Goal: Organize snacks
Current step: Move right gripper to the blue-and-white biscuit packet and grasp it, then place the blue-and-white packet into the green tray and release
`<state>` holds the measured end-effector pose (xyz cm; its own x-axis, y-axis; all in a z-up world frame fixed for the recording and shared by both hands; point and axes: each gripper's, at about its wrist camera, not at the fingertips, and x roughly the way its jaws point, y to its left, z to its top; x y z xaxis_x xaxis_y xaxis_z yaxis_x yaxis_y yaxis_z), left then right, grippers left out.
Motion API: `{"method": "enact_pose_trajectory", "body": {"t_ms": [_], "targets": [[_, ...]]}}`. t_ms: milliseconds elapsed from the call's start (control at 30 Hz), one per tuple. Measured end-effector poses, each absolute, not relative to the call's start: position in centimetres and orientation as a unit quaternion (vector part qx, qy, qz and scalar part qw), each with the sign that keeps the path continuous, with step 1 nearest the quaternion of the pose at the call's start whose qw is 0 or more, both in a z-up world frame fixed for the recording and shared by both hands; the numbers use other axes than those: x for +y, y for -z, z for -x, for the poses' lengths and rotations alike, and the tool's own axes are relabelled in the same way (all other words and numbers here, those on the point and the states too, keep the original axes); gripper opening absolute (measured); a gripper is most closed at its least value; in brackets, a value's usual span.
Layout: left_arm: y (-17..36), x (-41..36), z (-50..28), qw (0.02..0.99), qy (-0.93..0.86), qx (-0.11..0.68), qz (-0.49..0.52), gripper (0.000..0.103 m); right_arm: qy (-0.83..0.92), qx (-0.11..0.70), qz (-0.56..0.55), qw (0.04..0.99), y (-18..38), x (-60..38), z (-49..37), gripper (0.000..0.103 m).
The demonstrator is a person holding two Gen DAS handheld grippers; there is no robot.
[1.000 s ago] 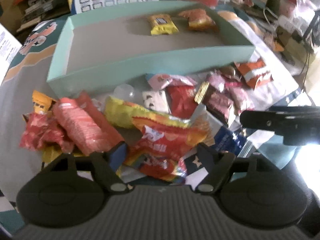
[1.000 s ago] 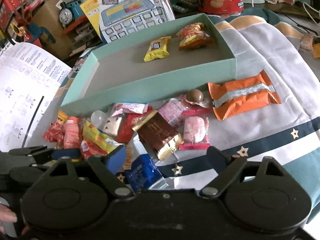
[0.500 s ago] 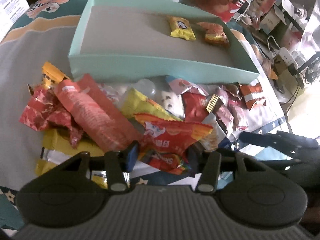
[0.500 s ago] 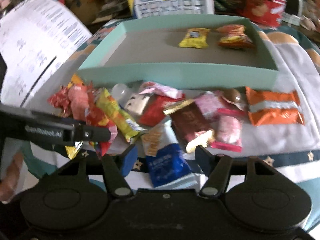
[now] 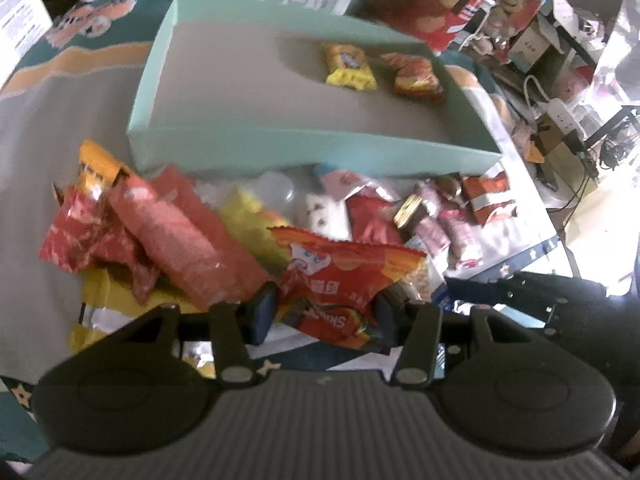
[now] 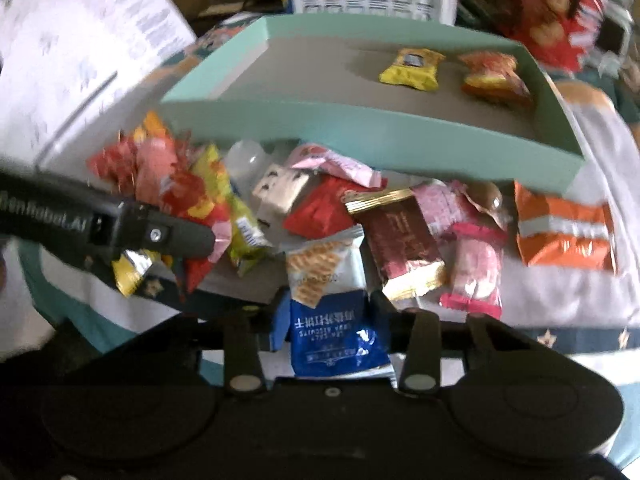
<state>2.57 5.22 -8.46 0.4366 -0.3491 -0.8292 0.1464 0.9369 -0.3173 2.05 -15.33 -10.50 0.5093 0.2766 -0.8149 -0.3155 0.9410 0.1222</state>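
Note:
A mint-green box lies beyond a heap of snack packets; a yellow packet and an orange-red packet lie inside at its far right. My left gripper is shut on a red-orange snack bag and holds it just above the heap. My right gripper is shut on a blue-and-white biscuit packet. The left gripper also shows in the right wrist view, and the right gripper in the left wrist view.
Loose packets lie in front of the box: a pink-red one, a brown chocolate bar, pink sweets, an orange packet. A white booklet is at the left. Toy boxes and clutter stand behind.
Both grippers have closed on their packets, the left on the red-orange bag and the right on the blue biscuit packet. Both views have shifted slightly toward the heap.

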Motion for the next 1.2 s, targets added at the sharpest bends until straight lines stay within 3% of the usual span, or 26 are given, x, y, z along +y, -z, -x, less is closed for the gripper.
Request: {"method": "enact_pose_trajectory", "body": {"t_ms": [433,700,1100,1200], "targets": [[3.5,4.3,-4.4,0.866,0.149,0.469,0.089,0.051,-0.167,0.445,-0.101,0.874,6.2,-20.6,-3.4,0.042],[1.1,1.2,-11.1,0.875,0.157,0.452,0.065,0.051,-0.102,0.411,-0.164,0.891,3.5,-25.3,-10.5,0.042],[6.6,-7.5,-19.7,0.852,0.176,0.492,-0.007,0.051,-0.058,0.436,-0.158,0.884,6.0,-27.5,-20.8,0.042],[7.7,-8.6,-20.6,0.848,0.178,0.5,-0.006,0.052,-0.061,0.433,-0.153,0.886,6.4,-27.5,-21.4,0.047]]}}
